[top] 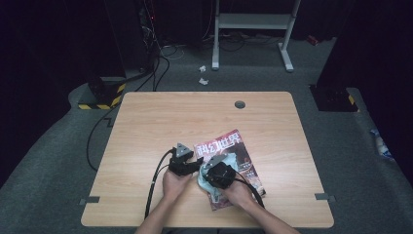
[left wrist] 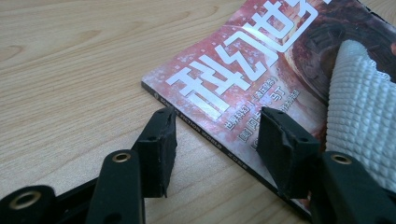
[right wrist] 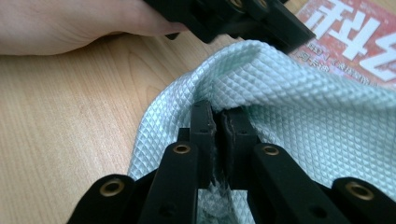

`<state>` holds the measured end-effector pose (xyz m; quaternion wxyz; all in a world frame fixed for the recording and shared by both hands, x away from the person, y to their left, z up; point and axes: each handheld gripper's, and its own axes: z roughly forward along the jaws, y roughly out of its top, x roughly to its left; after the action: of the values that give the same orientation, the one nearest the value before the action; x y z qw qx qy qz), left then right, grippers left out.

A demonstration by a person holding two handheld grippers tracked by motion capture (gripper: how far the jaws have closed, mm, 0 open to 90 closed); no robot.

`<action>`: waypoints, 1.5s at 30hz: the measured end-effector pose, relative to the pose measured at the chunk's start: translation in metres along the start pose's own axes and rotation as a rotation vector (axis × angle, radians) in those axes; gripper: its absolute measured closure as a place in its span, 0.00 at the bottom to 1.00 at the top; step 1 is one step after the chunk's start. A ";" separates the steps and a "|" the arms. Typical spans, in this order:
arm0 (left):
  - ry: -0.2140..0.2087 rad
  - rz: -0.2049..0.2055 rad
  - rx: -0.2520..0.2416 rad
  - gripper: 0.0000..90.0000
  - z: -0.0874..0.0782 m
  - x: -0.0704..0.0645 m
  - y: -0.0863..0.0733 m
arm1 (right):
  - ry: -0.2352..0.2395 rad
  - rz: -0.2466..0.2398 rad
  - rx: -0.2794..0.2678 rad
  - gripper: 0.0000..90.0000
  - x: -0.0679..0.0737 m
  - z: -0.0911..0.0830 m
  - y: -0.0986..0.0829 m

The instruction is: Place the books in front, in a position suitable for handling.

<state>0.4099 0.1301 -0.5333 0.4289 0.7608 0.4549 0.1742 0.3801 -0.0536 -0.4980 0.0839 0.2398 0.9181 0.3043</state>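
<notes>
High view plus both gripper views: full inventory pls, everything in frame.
magazine: 1, red cover with white lettering, near-middle of the table, angled
cloth: 1, pale mint, waffle-textured, lying over the magazine's near part and the wood beside it
table: 1, light wood, centre of the high view
grommet: 1, grey, far edge of the tabletop
white frame: 1, on the floor beyond the table
hazard-striped block: 1, black and yellow, floor at far left
paper scraps: 2, white, floor behind the table
left tool: 1, black, jaws apart, astride the magazine's spine edge
right tool: 1, black, jaws shut on the cloth
hands: 2, at the near edge, one on each tool
</notes>
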 end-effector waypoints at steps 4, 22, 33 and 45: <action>0.000 0.004 0.001 0.52 0.000 0.000 0.000 | -0.053 0.028 -0.002 0.92 -0.019 -0.011 -0.014; -0.007 0.017 0.000 0.61 -0.001 -0.007 -0.001 | -0.228 0.355 -0.039 0.77 -0.100 -0.057 -0.079; -0.057 0.003 0.026 0.62 -0.008 -0.019 -0.006 | -0.192 0.331 -0.018 0.78 -0.092 -0.064 -0.087; -0.012 -0.005 0.084 0.48 -0.011 -0.021 0.003 | -0.258 0.203 -0.002 0.94 -0.078 -0.076 -0.076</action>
<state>0.3932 0.1167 -0.5223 0.3998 0.7780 0.4611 0.1495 0.3955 -0.1842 -0.4819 0.1700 0.3681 0.8706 0.2787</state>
